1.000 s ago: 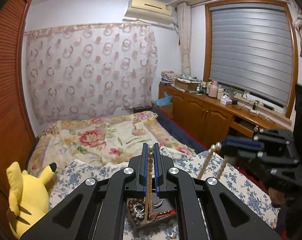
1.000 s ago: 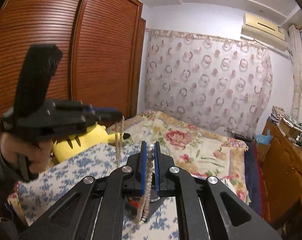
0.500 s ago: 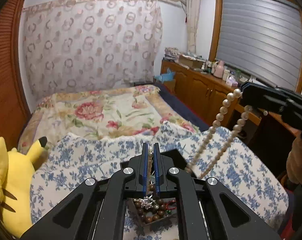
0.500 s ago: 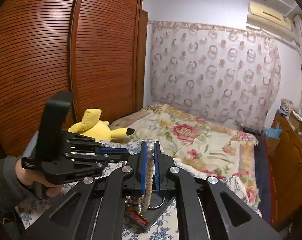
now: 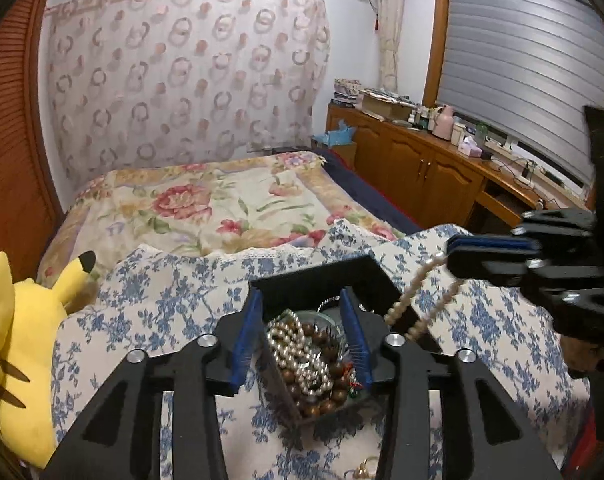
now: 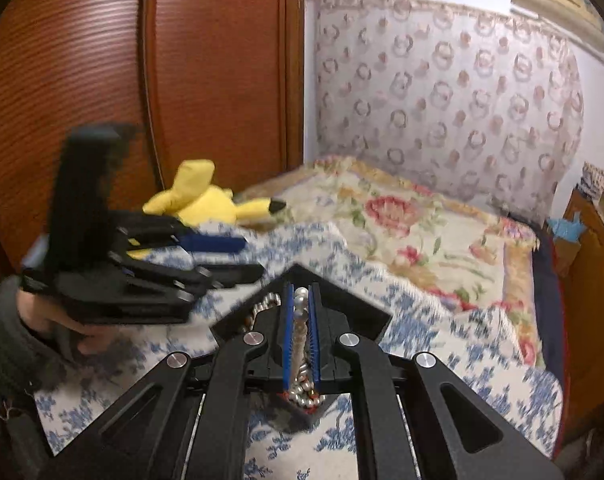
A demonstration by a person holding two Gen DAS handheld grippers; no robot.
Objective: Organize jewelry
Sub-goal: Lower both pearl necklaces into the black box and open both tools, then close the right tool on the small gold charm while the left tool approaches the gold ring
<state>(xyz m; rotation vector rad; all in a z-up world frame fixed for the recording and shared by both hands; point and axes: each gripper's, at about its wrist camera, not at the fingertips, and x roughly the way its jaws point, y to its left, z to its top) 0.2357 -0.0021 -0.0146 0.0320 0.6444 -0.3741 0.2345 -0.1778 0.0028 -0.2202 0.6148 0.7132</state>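
A black box (image 5: pixel 344 276) of tangled jewelry sits on a blue-flowered cloth (image 5: pixel 150 308) at the near end of a bed, framed between the blue pads of the left gripper (image 5: pixel 304 340), whose jaws are opening with nothing pinched between them. Inside lie a heap of pale pearls and a ring of brown beads (image 5: pixel 322 396) beside a glass dish.

To the right, the right gripper (image 5: pixel 454 250) has its jaws pressed together on a pearl strand (image 5: pixel 412 300); the strand hangs in two lines from the pads down to the box's right rim, its lower end already among the other pieces. The right wrist view shows the same pinch from behind, one pearl (image 6: pixel 301 293) peeping above the blue pads.

The strand looks light, limp and smooth: it will swing and pool wherever it is let go, and round beads may roll out of a loose pinch, so a firm hold across two or three beads, near the middle of the loop, seems the safest place. The thread, rather than the beads, is likely the weak point if it snags on the rim.

Farther left lies a yellow plush toy (image 5: pixel 18 344); beyond it stretches a floral bedspread (image 5: pixel 206 204), with wooden cabinets (image 5: pixel 422 168) along the far right wall.
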